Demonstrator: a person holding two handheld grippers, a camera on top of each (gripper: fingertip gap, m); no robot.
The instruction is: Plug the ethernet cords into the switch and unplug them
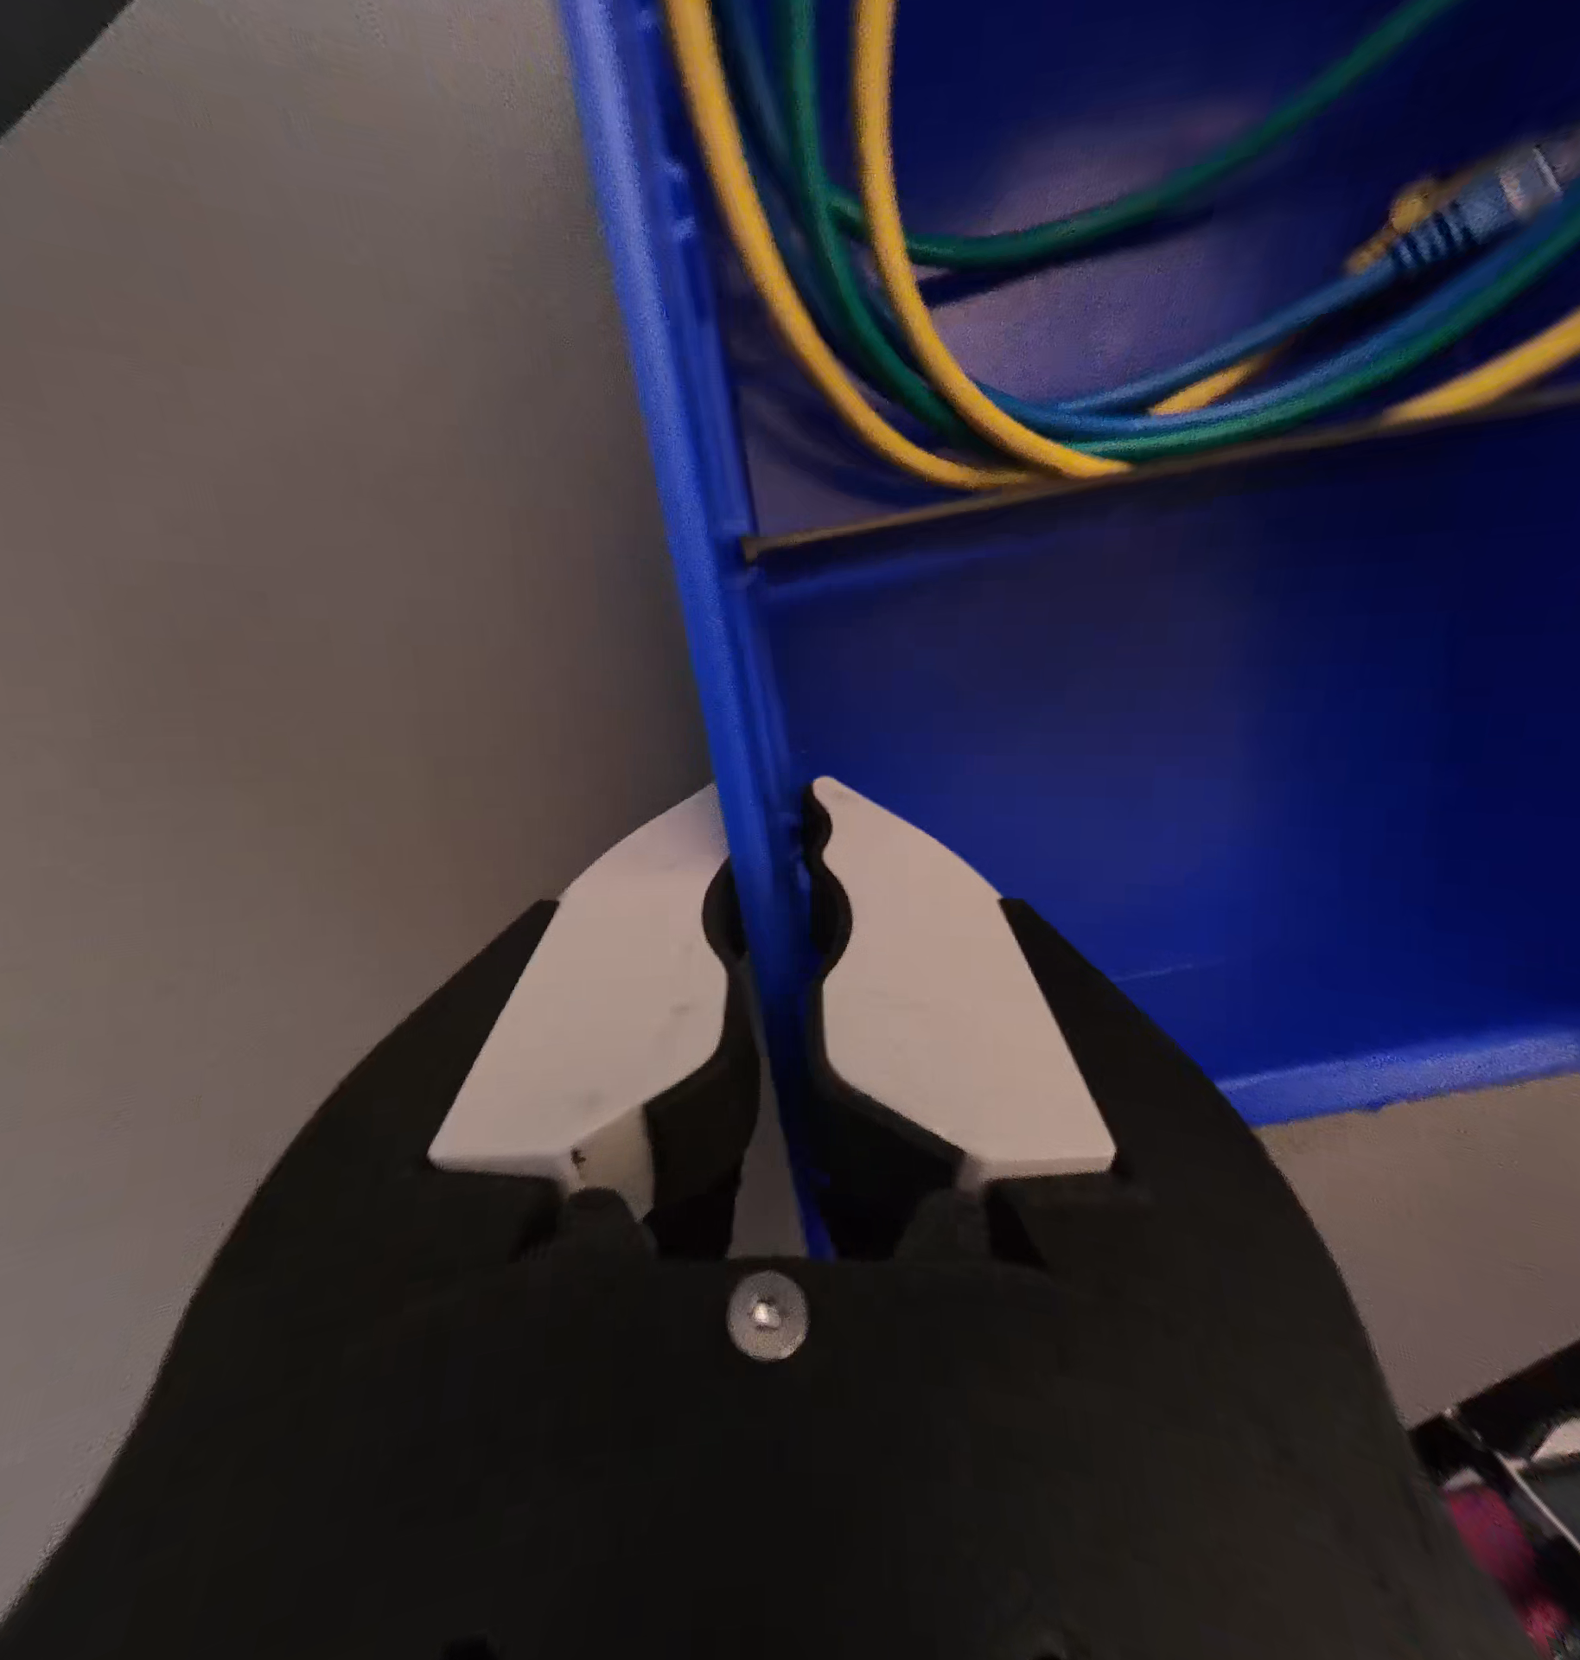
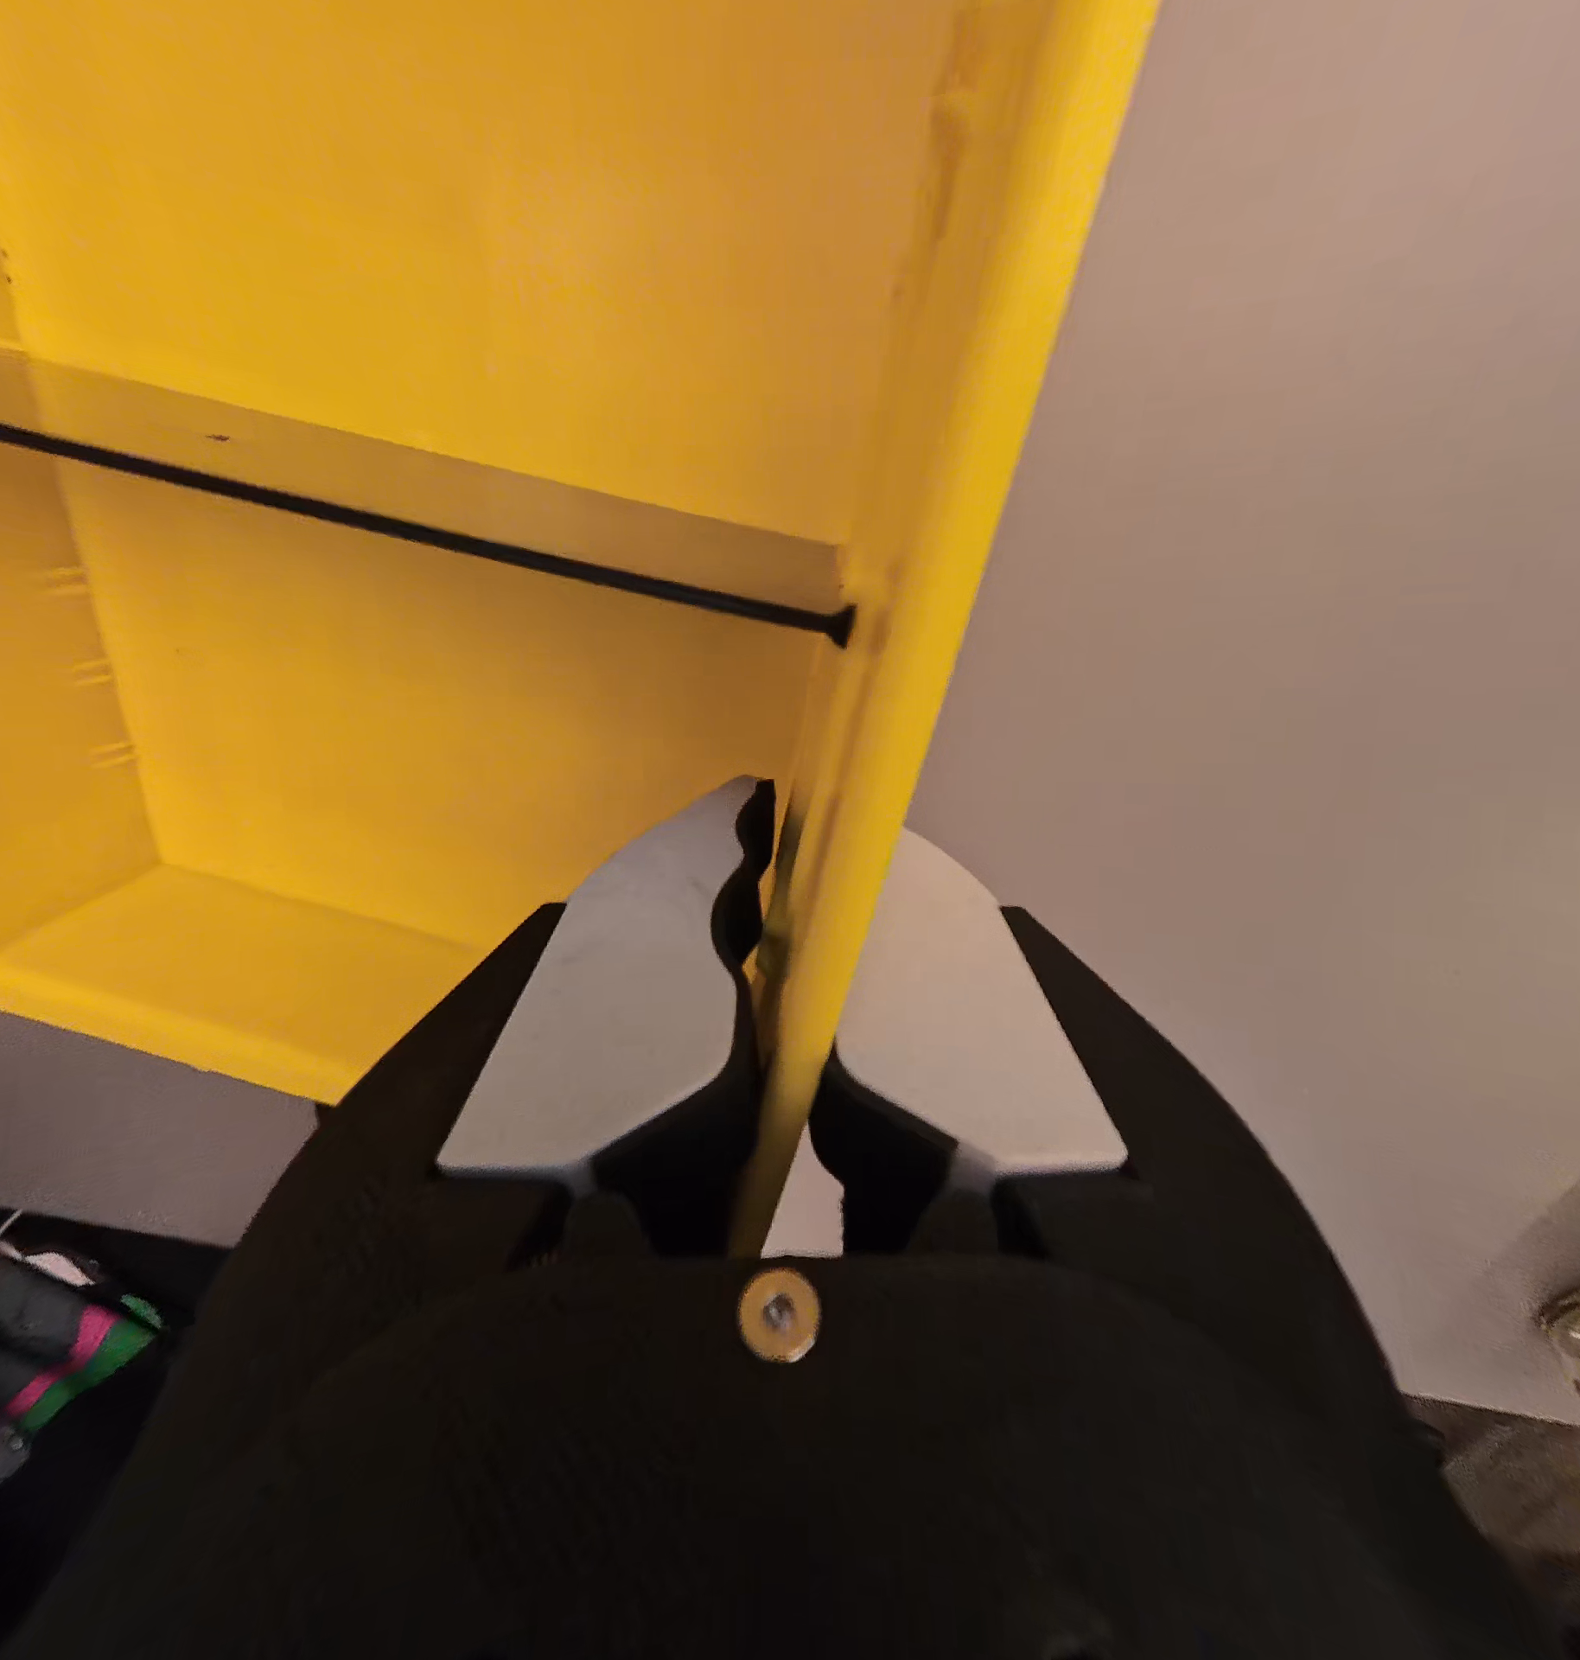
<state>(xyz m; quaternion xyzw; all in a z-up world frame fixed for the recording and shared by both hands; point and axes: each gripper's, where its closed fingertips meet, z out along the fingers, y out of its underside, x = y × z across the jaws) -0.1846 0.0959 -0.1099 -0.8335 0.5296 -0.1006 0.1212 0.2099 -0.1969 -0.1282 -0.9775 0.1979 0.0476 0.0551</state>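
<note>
Left tongs (image 1: 773, 862) are clamping the blue plastic bin's wall (image 1: 723, 629); coiled ethernet cords (image 1: 948, 359) are lying ahead-right inside. Right tongs (image 2: 804, 862) are clamping the yellow plastic bin's wall (image 2: 930, 539).

Blue bin (image 1: 1217, 763) and yellow bin (image 2: 499, 269) rest on a pale surface (image 1: 274, 629).

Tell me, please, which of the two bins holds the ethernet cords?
The blue bin, clamped by the left gripper: cords lie behind its divider. The yellow bin in the right gripper shows none.
</note>
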